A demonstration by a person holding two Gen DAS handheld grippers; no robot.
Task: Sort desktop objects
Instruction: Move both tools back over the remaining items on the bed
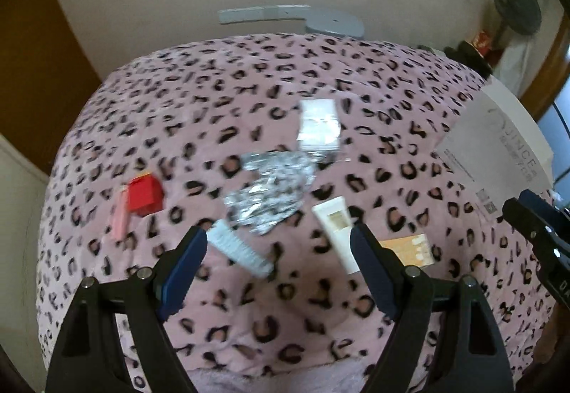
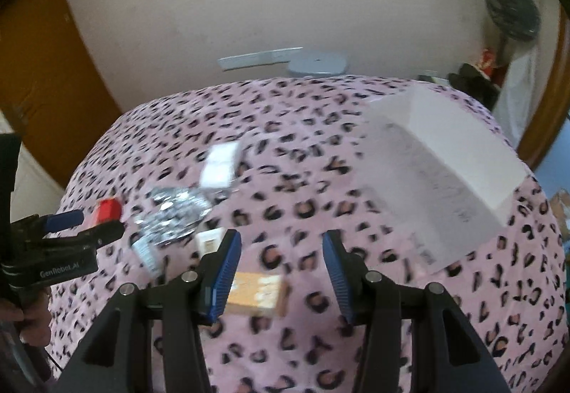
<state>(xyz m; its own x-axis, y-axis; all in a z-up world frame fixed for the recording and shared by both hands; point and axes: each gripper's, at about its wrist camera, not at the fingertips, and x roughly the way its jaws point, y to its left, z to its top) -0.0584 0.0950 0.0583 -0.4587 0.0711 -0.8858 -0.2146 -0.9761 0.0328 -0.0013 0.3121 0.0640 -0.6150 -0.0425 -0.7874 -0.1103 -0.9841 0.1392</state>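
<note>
left gripper (image 1: 278,250) jaws spread, empty, above pale tube (image 1: 239,250) | right gripper (image 2: 281,261) jaws spread, empty, over orange box (image 2: 257,294) | foil packet (image 1: 270,190), red box (image 1: 144,194), white carton (image 2: 441,176) on leopard-print cover (image 1: 249,321)

On the body of your left tongs (image 2: 85,224), seen from the right wrist, you can read "GenRobot.AI". The white box (image 1: 498,143) at the right carries large grey letters ending in "INCE"; its smaller print stays too blurred to read.
</note>
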